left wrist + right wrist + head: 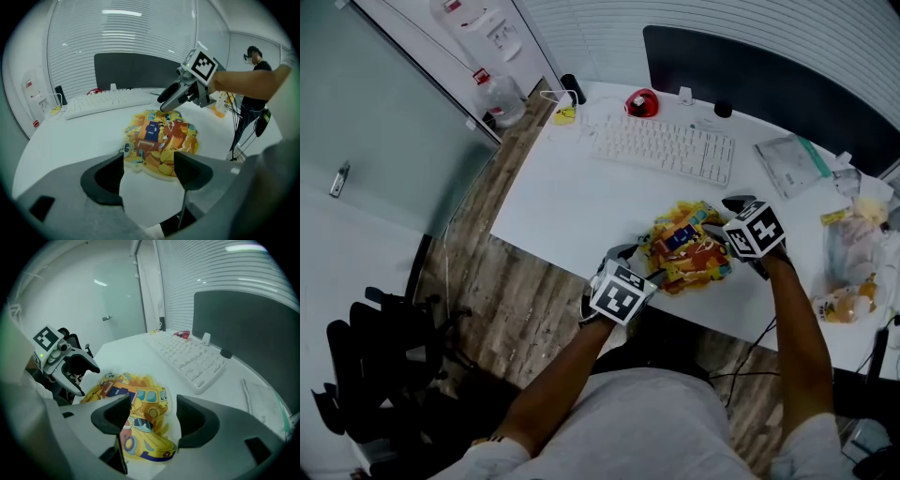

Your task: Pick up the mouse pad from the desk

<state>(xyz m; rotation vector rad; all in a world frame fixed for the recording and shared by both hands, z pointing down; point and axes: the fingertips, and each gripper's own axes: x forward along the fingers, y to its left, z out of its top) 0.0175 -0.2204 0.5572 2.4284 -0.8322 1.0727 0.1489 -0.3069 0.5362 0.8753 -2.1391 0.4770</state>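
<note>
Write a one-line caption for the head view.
Left tool and right tool, both open, flank a cartoon-printed mouse pad near the front edge of the white desk, keyboard beyond.

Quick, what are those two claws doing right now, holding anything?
Left gripper: open, holding nothing.
Right gripper: open, holding nothing; the mouse pad lies under it.

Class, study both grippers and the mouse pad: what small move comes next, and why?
Probably lower both onto the pad's opposite edges: the left gripper and right gripper stand open, each aimed at the mouse pad, which lies flat on the desk, ungripped.
</note>
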